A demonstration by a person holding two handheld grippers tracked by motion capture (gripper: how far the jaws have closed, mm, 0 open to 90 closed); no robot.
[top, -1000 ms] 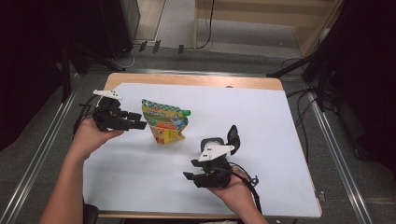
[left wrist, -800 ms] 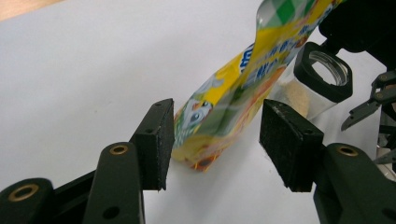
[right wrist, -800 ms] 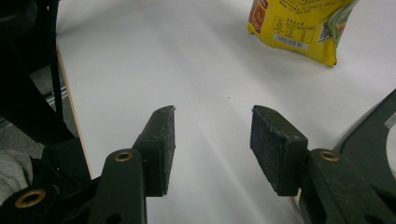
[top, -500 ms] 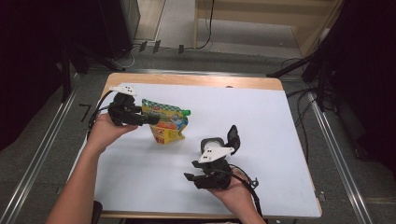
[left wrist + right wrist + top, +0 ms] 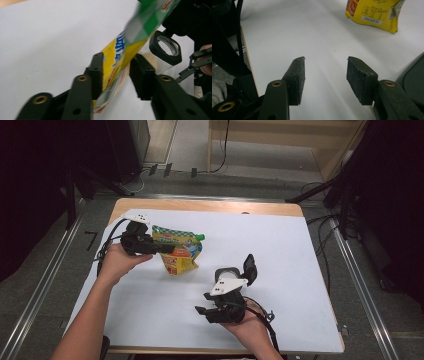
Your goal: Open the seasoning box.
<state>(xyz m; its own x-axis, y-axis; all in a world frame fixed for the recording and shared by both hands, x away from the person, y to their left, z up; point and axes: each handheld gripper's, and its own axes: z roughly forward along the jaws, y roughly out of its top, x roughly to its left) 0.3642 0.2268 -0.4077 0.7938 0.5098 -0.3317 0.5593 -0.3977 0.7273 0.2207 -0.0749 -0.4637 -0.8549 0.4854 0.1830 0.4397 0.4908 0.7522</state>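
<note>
A yellow and green snack pouch (image 5: 182,254) with a green cap (image 5: 200,238) lies left of centre on the white table cover (image 5: 300,250). My left gripper (image 5: 167,250) reaches in from the left, and its jaws have just been closing. In the left gripper view the pouch (image 5: 117,57) stands between the pads (image 5: 98,72), which press on its edge around the gripper's middle (image 5: 115,72). My right gripper (image 5: 201,303) rests near the front edge, pointing left, open. In the right gripper view its jaws (image 5: 325,72) hold nothing, and the pouch (image 5: 372,12) lies far ahead.
The wooden table edge (image 5: 200,205) shows along the back. Metal rails (image 5: 45,285) run along the floor on both sides, and cables (image 5: 320,255) hang at the right. Dark cabinets stand behind the table.
My left hand has moved right to the pouch, and its jaws have come in around the pouch's left edge. The right gripper has stayed where it was.
</note>
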